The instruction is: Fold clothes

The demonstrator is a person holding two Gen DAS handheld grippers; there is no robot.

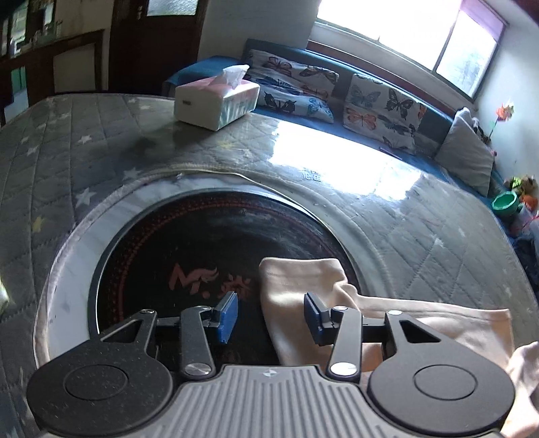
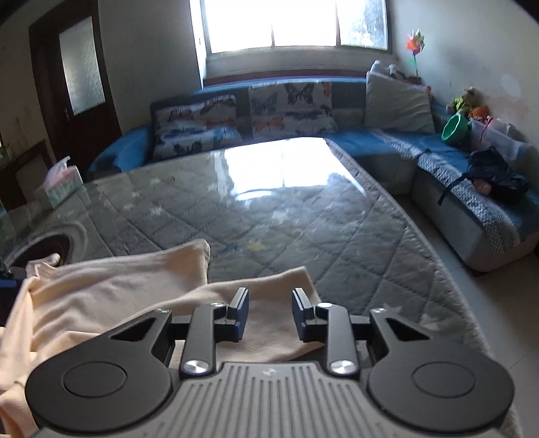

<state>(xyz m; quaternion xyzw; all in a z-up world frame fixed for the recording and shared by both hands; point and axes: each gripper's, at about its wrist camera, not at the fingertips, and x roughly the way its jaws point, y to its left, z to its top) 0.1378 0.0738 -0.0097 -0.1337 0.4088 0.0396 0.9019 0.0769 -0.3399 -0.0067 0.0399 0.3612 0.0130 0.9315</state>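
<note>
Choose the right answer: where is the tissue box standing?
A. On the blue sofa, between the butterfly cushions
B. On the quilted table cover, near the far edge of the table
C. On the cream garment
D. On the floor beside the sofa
B: in the left wrist view the tissue box stands on the quilted table cover at the far edge, apart from the cream garment.

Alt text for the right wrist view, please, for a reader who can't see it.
The right gripper hangs open over a cream garment lying rumpled on a quilted table, with nothing between its blue pads. Behind the table, a blue sofa with butterfly cushions sits under a bright window.
</note>
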